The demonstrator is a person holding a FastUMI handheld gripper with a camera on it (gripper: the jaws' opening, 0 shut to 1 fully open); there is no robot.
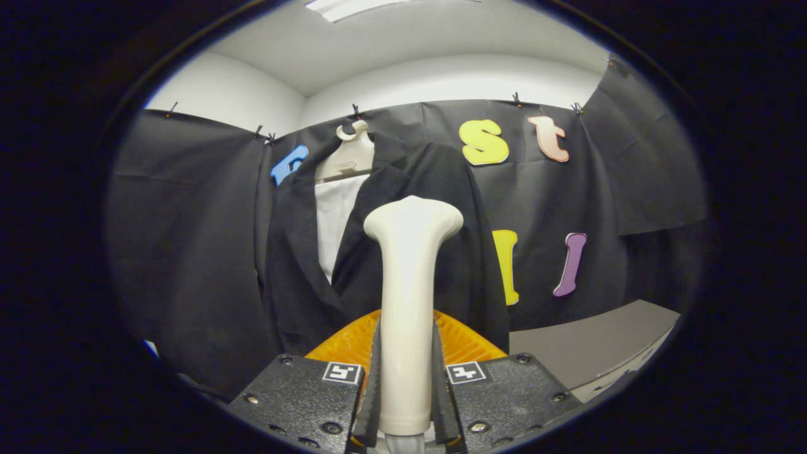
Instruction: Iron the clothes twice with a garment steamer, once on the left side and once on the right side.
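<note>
While the jaws (406, 378) clamp the steamer (408, 302) upright between them, a black jacket (435, 208) hangs on a hanger (350, 157) just beyond its head.

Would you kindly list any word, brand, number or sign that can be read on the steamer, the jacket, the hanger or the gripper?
None can be read.
Steamer, held between the gripper's fingers: plain, no print.
Jacket and hanger: no label visible.
Two square coded markers on the gripper body: patterns, not text.
</note>
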